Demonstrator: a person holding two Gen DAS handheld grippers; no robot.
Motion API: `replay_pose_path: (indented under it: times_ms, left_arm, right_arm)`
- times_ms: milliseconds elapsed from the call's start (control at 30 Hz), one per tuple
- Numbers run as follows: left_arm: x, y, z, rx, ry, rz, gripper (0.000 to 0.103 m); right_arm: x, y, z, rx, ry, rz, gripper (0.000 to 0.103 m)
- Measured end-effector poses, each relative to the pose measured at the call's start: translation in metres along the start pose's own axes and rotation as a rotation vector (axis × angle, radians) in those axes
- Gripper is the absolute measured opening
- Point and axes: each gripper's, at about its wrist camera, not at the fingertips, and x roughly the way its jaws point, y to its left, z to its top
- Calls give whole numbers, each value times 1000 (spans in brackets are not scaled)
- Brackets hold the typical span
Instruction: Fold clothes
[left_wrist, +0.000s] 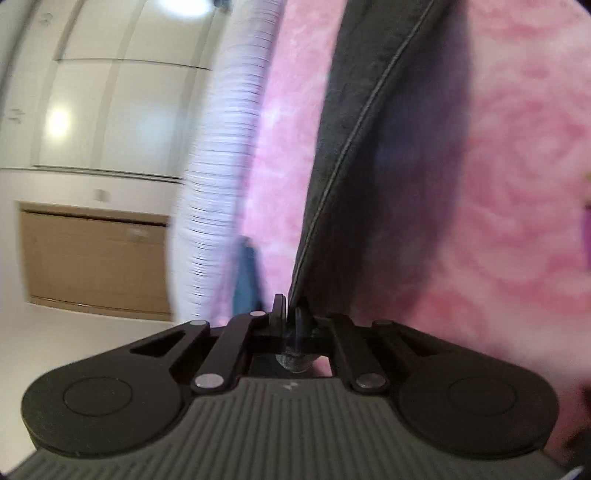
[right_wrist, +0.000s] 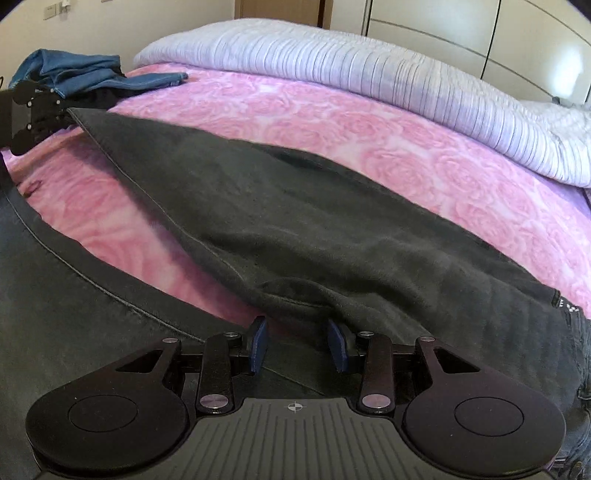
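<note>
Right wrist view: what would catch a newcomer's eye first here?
The dark trousers stretched slantwise across the pink rose blanket. The left gripper pinches their far end at the left edge; the right gripper stands open at the near end. A blue garment lies behind.

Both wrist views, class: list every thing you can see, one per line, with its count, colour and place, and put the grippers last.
trousers: one pair, dark grey, spread across the blanket, one leg lifted at its end
blanket: one, pink with rose pattern, covering the bed
quilt: one, pale lilac with stripes, bunched along the far side of the bed
blue clothes: a small heap, count unclear, far left corner of the bed
wardrobe: one, white, beside the bed
left gripper: one, black, shut on the trouser leg's end
right gripper: one, black with blue pads, open, over the trousers near the waist
</note>
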Motion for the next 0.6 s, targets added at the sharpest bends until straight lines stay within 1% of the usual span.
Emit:
replay_pose_path:
  times_ms: [67, 100, 133, 167, 200, 233, 267, 333, 433, 500, 533, 567, 600]
  left_arm:
    - [-3, -12, -5, 82, 17, -111, 11]
    - [-7, -17, -9, 103, 18, -163, 14]
    - [-11, -15, -14, 82, 17, -190, 16]
    - [-16, -8, -20, 35, 17, -206, 22]
    - [-20, -1, -26, -12, 17, -222, 26]
    - [-24, 6, -32, -59, 16, -238, 34]
    - [-28, 17, -39, -126, 17, -262, 37]
    - [-33, 49, -56, -306, 12, -319, 37]
    - [-29, 99, -76, -573, -2, -337, 37]
    - [-12, 126, -85, -761, -6, -344, 39]
    - [1, 138, -83, -842, -6, -359, 39]
    - [14, 145, -79, -895, -5, -374, 39]
    - [28, 148, -74, -928, -2, -389, 39]
  right_arm:
    - [2, 1, -1, -11, 12, 5, 39]
    - [3, 0, -2, -11, 22, 14, 39]
    - [5, 0, -3, -9, 31, 21, 39]
    - [5, -1, -4, -4, 32, 25, 39]
    - [5, -2, -5, 2, 29, 28, 39]
    - [4, -3, -6, 8, 26, 32, 39]
    - [4, -4, -7, 14, 23, 34, 39]
    - [4, -4, -7, 22, 18, 33, 39]
    - [4, -1, -6, 22, 14, 25, 39]
    - [2, 2, -6, 33, 9, 24, 39]
    - [1, 4, -5, 39, 0, 25, 39]
    - [-1, 6, -3, 44, -12, 32, 39]
    - [-2, 9, -2, 47, -19, 40, 39]
